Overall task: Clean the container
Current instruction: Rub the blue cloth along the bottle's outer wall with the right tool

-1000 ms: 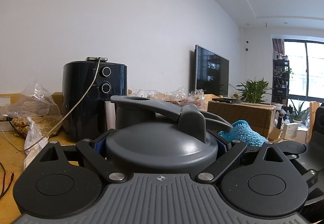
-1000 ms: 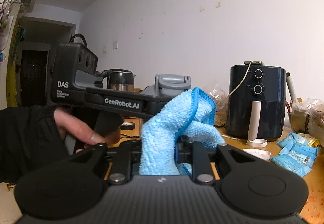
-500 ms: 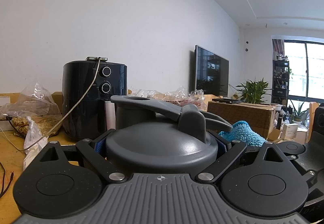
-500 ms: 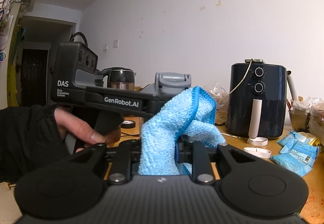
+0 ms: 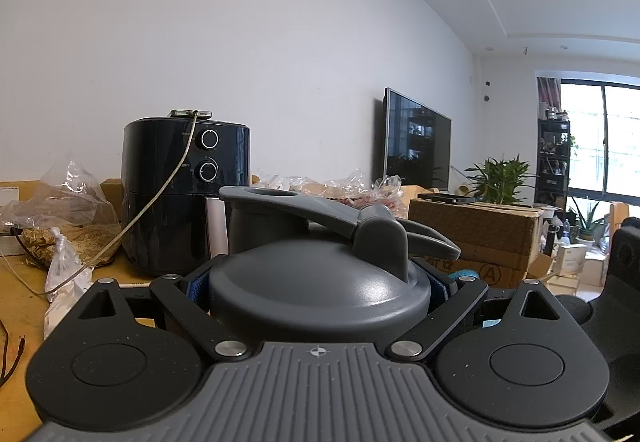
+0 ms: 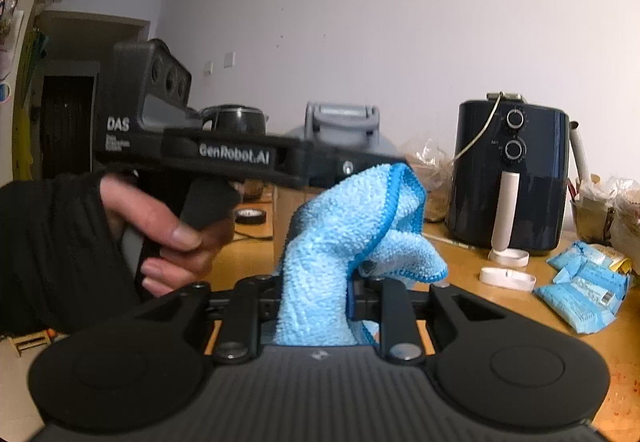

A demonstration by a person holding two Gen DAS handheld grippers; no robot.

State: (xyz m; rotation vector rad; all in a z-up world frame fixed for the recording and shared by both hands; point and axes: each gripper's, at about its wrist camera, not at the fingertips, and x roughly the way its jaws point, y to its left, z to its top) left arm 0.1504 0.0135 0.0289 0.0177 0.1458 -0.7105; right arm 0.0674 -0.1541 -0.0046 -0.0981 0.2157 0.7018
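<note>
L tool (image 5: 318, 282) grips container (image 5: 320, 290) — R tool (image 6: 316, 298) grips cloth (image 6: 352, 226).

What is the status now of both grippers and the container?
Left gripper clamped on grey container, lid on. Right gripper pinching blue cloth, cloth beside the container. Nothing between them; air fryer behind, clear.

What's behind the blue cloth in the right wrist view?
Behind the blue microfiber cloth sits the grey container lid, clamped by the left gripper. The cloth and gripper cover the container body, so it cannot be seen.
</note>
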